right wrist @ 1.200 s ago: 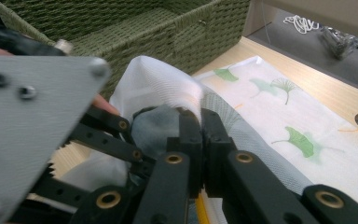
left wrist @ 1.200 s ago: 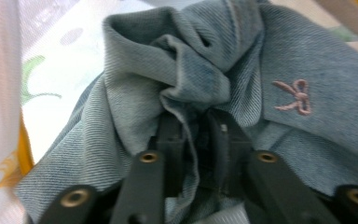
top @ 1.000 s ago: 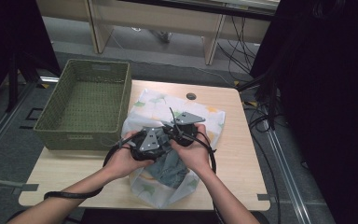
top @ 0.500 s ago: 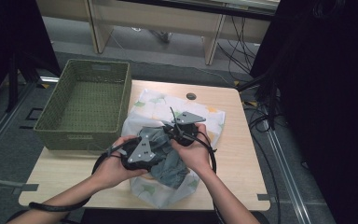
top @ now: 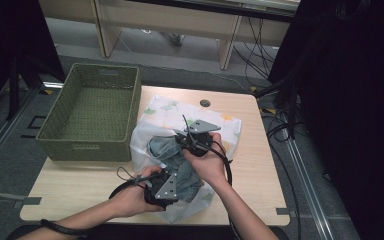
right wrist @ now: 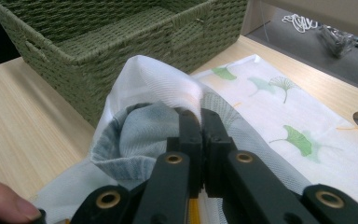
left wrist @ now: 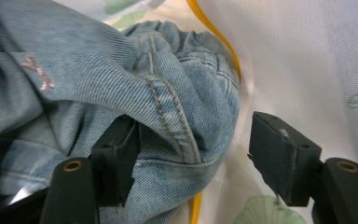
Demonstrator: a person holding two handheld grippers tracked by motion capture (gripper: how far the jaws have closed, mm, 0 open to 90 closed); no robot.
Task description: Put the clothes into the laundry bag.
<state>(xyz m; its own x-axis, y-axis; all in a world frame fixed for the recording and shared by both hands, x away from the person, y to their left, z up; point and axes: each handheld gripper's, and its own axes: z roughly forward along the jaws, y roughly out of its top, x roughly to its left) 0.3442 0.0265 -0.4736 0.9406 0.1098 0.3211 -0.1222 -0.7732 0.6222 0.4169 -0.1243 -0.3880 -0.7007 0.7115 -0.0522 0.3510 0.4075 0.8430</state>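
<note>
- Basket (top: 90, 112), green and woven, sits left of the mesh bag (top: 220, 125) on the table (top: 70, 185).
- Jeans (left wrist: 121, 93) lie inside the bag.
- Left gripper (left wrist: 193, 161): jaws apart around denim.
- Right gripper (right wrist: 200, 126): jaws clamped on bag edge.

The basket (top: 91, 112) blocks the table's (top: 70, 185) far left, its right wall touching the bag (top: 215, 125); its inside is open from above. In front of the basket bare tabletop gives free passage. Right of the bag a bare strip runs to the table's edge. Beyond the bag, a small dark disc (top: 205, 103) sits on otherwise free wood.
</note>
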